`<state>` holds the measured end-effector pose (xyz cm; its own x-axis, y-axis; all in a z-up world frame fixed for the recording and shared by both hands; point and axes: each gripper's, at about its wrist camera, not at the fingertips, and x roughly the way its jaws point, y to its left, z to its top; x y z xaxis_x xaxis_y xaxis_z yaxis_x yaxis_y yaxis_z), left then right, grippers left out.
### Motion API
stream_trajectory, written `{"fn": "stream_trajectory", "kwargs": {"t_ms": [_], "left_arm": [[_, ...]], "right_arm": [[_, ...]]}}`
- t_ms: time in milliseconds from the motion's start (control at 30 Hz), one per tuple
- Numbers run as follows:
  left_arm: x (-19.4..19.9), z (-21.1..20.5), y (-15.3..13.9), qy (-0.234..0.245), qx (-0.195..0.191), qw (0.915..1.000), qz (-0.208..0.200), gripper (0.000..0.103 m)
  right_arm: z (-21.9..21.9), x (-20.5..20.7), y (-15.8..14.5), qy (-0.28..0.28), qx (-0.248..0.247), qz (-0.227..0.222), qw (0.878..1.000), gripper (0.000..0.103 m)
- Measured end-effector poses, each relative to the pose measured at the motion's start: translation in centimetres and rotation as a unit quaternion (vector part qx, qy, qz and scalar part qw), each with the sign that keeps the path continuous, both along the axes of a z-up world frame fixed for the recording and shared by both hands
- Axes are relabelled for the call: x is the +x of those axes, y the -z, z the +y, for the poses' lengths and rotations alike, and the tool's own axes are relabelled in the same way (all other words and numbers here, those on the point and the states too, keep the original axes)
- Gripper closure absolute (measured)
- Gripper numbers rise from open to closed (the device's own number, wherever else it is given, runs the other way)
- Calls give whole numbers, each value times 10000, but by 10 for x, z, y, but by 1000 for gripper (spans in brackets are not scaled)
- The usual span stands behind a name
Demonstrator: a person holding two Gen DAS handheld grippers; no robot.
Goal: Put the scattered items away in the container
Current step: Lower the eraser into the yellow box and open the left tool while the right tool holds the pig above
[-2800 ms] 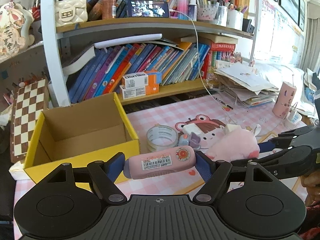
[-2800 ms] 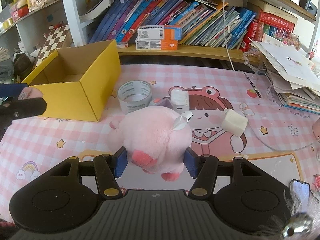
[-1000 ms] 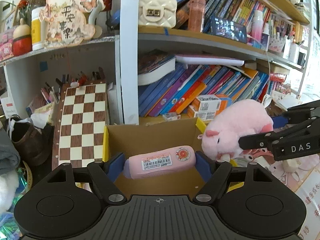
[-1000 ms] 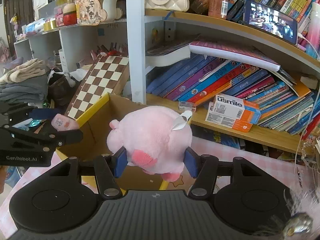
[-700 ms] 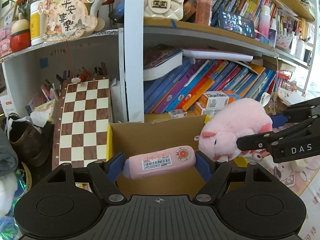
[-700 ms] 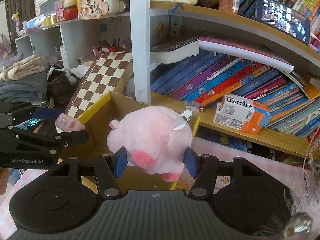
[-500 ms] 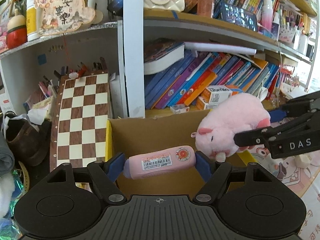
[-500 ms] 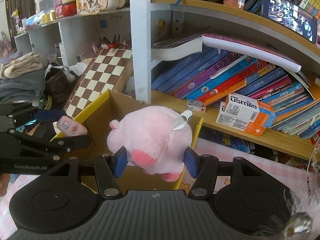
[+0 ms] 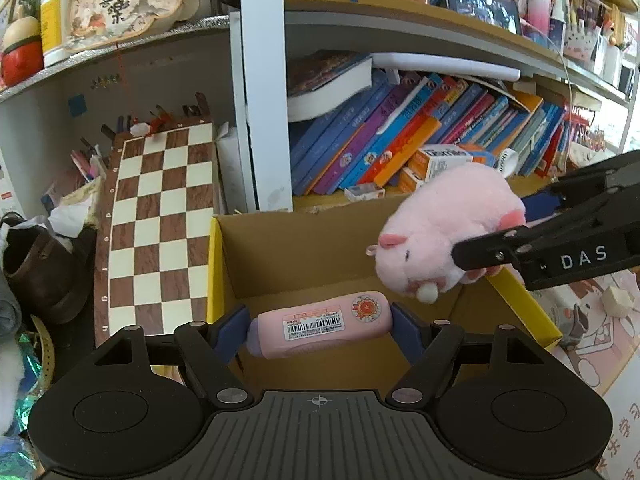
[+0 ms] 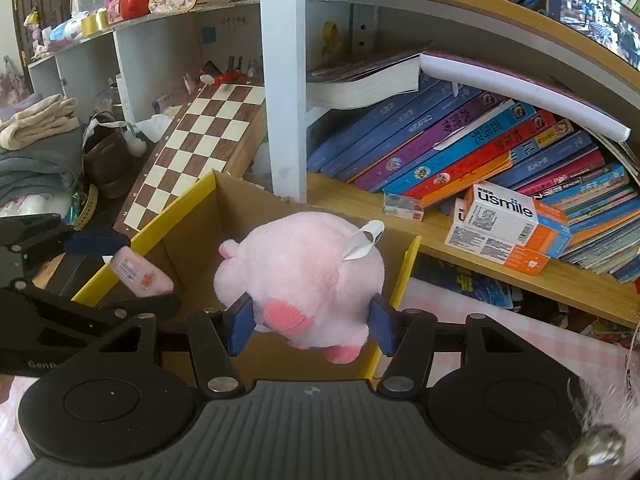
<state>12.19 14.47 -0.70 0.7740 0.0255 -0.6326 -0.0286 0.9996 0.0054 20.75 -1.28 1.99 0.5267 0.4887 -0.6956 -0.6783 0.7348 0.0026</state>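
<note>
A pink, rounded plastic case with a barcode label and a red round sticker [image 9: 322,327] is held lengthwise between the blue pads of the left hand-held gripper [image 9: 320,328], which is clamped on its two ends above the open mouth of the yellow cardboard box with a plain brown interior [image 9: 280,256]. A soft pink plush pig with a white fabric tag [image 10: 304,276] is pinched at its flanks by the right hand-held gripper [image 10: 312,322], whose pads are pressed into the pile, and it is likewise held over the box, close to the right-hand wall. The case is judged stiff, smooth and light; its glossy, curved ends could slip from the pads, so a hold across the long axis, as taken here, appears sound. The plush is judged very light and yielding: it is compressed under the pads and cannot be damaged by a drop, though its fur may cling to the pads on release. The box is judged thin-walled and easily nudged, with nothing seen inside it. Behind it a brown and cream wooden chessboard [image 9: 160,224] is leant against a white shelf unit, and slanted paperback books [image 10: 460,144] are ranged on a wooden shelf. Release into the box appears to be the step in hand; more items may remain on the pink checked counter [image 9: 600,344].
</note>
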Motion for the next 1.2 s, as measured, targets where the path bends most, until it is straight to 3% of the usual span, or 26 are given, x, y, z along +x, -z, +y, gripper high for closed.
{"fn": "stream_trajectory", "kwargs": {"t_ms": [1200], "left_arm": [[5,2,11,52,-24,9999,97,25]], "right_arm": [[25,9,16,-310,-139,141,9993,47]]}}
